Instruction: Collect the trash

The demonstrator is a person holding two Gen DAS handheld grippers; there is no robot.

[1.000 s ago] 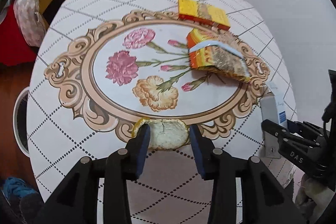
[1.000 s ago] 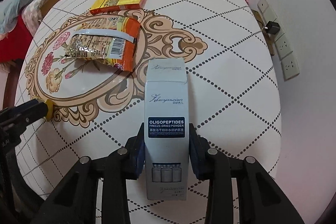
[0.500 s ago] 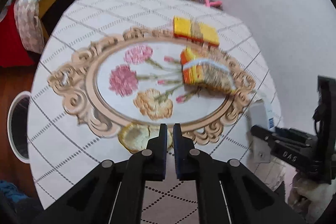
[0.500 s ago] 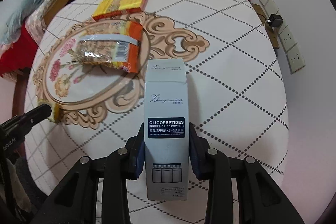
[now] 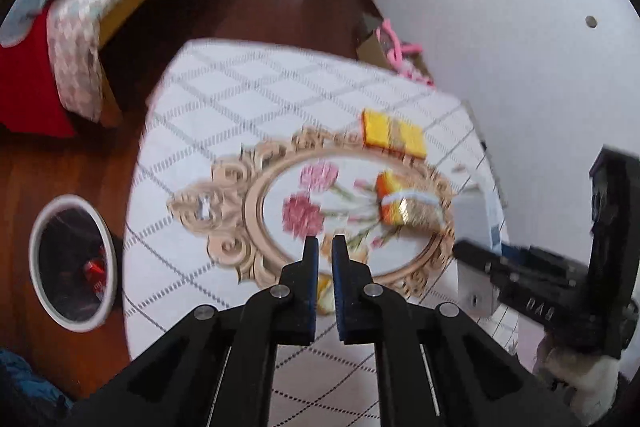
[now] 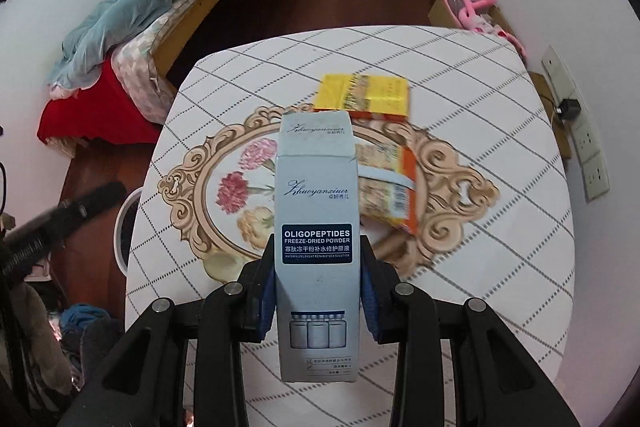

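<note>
My right gripper [image 6: 318, 291] is shut on a tall pale-blue carton [image 6: 316, 227] and holds it above the table; the carton also shows in the left wrist view [image 5: 476, 227]. My left gripper [image 5: 325, 247] is shut, lifted above the table. A yellowish peel [image 5: 325, 293] shows between its fingers; I cannot tell whether it is gripped. The peel lies at the table's near edge in the right wrist view [image 6: 220, 265]. An orange snack bag [image 5: 410, 211] and a yellow packet [image 5: 392, 135] lie on the flowered tablecloth [image 5: 224, 115].
A white-rimmed trash bin [image 5: 72, 263] with a red item inside stands on the wooden floor left of the table. A bed with blue and red bedding [image 6: 152, 7] is beyond. A white wall with sockets [image 6: 588, 143] runs along the right.
The left gripper shut around the peel's place and rose away from the table. The right gripper lifted the carton higher. The trash bin came into view.
</note>
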